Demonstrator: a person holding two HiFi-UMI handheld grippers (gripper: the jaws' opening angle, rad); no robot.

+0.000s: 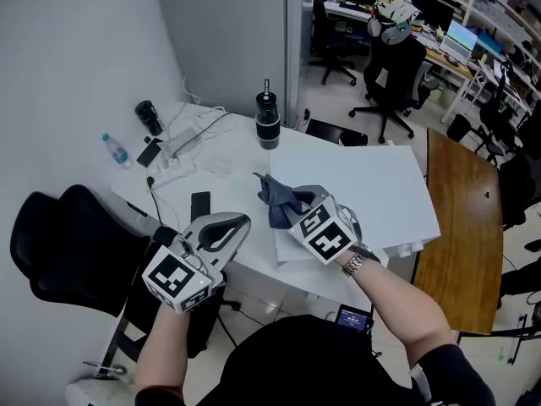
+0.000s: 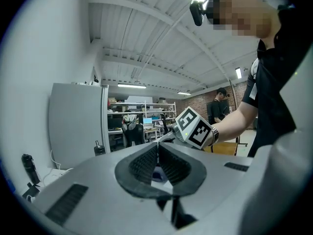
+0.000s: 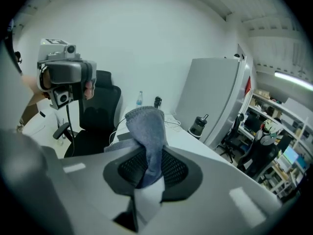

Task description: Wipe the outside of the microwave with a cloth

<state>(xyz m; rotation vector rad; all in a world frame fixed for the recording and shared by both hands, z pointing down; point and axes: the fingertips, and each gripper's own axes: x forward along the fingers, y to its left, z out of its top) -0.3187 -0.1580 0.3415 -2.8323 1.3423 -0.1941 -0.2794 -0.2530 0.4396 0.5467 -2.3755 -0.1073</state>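
Note:
The white microwave stands on the white table, seen from above as a flat white box. A blue-grey cloth lies bunched over its near left corner. My right gripper is shut on that cloth; in the right gripper view the cloth rises in a fold from between the pads of the right gripper. My left gripper hovers at the table's front edge, left of the microwave. In its own view the left gripper is shut with nothing in it.
A black flask stands behind the microwave. A water bottle, a power strip with cables and a black phone lie on the table's left. A black chair is at left, a wooden table at right.

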